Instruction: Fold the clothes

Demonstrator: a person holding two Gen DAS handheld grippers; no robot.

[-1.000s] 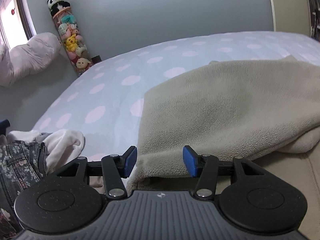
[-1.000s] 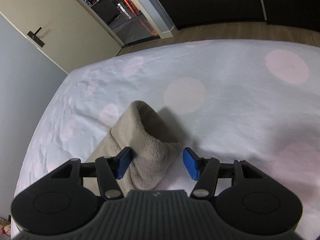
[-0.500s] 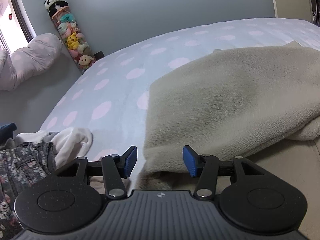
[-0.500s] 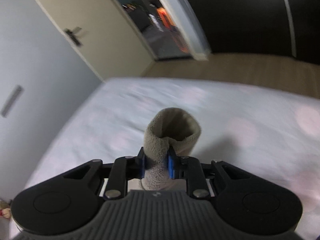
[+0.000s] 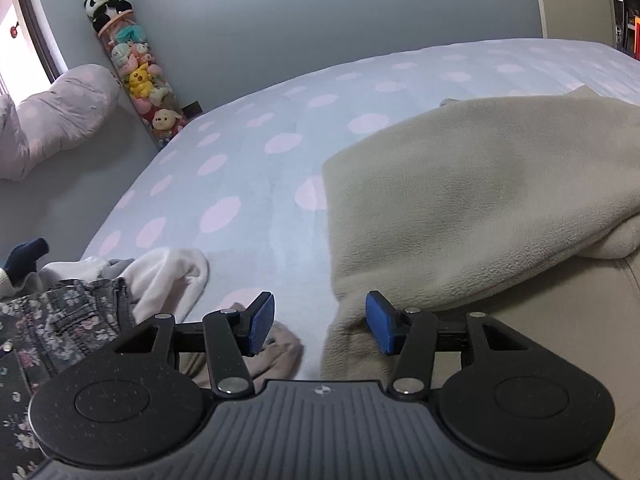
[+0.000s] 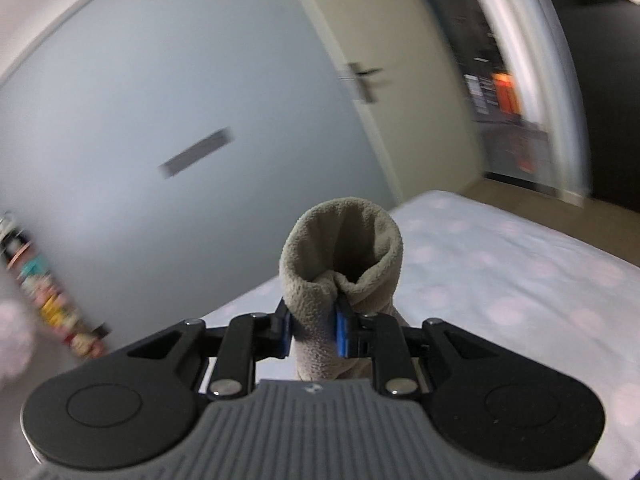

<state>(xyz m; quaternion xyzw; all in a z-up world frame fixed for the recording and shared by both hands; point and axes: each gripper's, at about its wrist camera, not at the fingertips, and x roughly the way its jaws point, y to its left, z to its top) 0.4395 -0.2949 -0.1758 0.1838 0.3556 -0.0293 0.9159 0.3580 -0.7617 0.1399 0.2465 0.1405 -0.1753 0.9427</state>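
A beige fleece garment (image 5: 460, 200) lies spread on the polka-dot bed (image 5: 248, 160). My left gripper (image 5: 320, 322) is open and empty, low over the bed, with the garment's near corner by its right finger. My right gripper (image 6: 312, 330) is shut on a cuff of the beige fleece garment (image 6: 344, 248) and holds it lifted above the bed (image 6: 500, 272), tilted toward the wall. The rest of the garment is hidden below the right gripper.
A pile of other clothes lies at the bed's near left: a white piece (image 5: 168, 276) and a floral dark garment (image 5: 60, 320). A tube of plush toys (image 5: 136, 72) and a pink pillow (image 5: 52, 120) stand by the wall. A door (image 6: 400, 80) is on the right.
My right gripper closed on the fleece cuff and lifted it, tilting up toward the wall. My left gripper stayed open and drew back and left from the garment's edge.
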